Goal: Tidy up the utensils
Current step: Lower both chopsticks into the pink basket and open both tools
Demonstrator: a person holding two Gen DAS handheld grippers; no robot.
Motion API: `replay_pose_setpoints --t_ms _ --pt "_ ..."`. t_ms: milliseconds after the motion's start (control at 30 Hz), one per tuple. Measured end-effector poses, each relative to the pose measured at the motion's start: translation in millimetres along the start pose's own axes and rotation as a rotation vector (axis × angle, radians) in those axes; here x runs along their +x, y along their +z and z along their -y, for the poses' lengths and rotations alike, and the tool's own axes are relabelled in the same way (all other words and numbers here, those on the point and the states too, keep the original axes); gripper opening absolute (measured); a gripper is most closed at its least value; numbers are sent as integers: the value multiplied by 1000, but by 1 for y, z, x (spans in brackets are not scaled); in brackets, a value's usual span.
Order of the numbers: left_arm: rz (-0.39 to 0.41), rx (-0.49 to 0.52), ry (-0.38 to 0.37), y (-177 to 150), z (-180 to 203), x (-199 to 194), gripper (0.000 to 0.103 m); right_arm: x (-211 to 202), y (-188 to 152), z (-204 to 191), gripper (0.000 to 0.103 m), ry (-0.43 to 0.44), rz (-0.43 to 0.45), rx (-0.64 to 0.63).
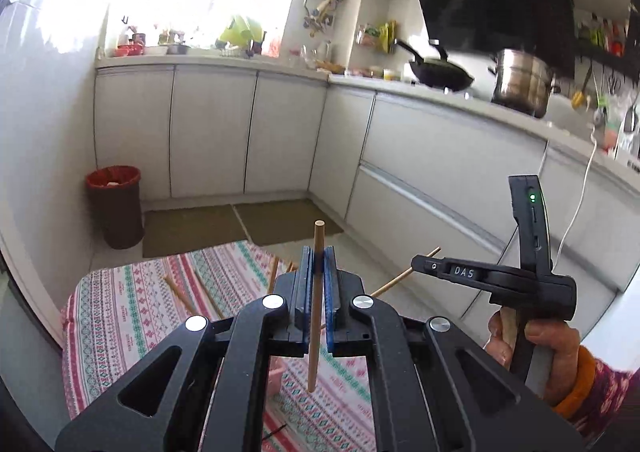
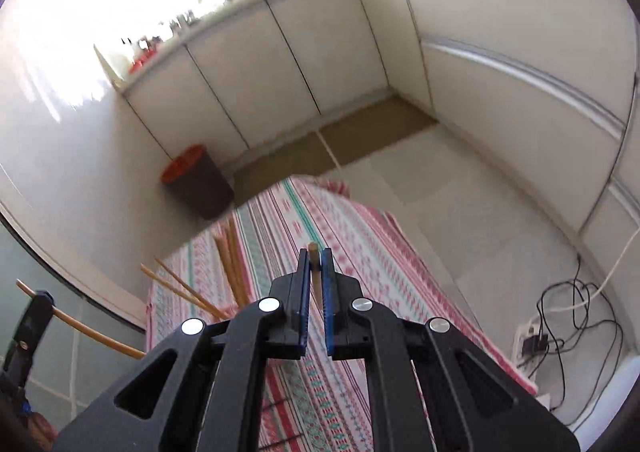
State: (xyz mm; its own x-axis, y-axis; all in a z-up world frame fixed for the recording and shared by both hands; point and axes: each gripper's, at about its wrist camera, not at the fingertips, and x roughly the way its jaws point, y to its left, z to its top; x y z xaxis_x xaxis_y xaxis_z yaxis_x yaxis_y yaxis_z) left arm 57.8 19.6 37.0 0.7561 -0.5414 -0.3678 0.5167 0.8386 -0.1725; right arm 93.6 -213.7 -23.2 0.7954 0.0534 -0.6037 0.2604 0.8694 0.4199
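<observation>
Left gripper (image 1: 319,266) fingers clamped on upright chopstick (image 1: 316,304) at frame centre, right gripper (image 2: 316,268) likewise pinching another chopstick (image 2: 314,257), above patterned table (image 2: 360,252).

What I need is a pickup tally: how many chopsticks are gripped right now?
2. One chopstick stands upright in the left gripper; another chopstick is pinched in the right gripper. Loose chopsticks lie on the tablecloth; some may be hidden.
</observation>
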Motion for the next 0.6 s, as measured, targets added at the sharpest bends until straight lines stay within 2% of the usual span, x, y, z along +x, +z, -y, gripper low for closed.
replay_pose_setpoints --t_ms 233,400,600 --pt "101 -18 50 39 4 -8 4 -47 60 -14 6 131 127 48" --pt "113 -83 103 42 -18 -2 4 -73 71 -20 6 214 201 55" --pt "80 -149 193 31 -50 15 4 -71 67 -35 6 240 163 13"
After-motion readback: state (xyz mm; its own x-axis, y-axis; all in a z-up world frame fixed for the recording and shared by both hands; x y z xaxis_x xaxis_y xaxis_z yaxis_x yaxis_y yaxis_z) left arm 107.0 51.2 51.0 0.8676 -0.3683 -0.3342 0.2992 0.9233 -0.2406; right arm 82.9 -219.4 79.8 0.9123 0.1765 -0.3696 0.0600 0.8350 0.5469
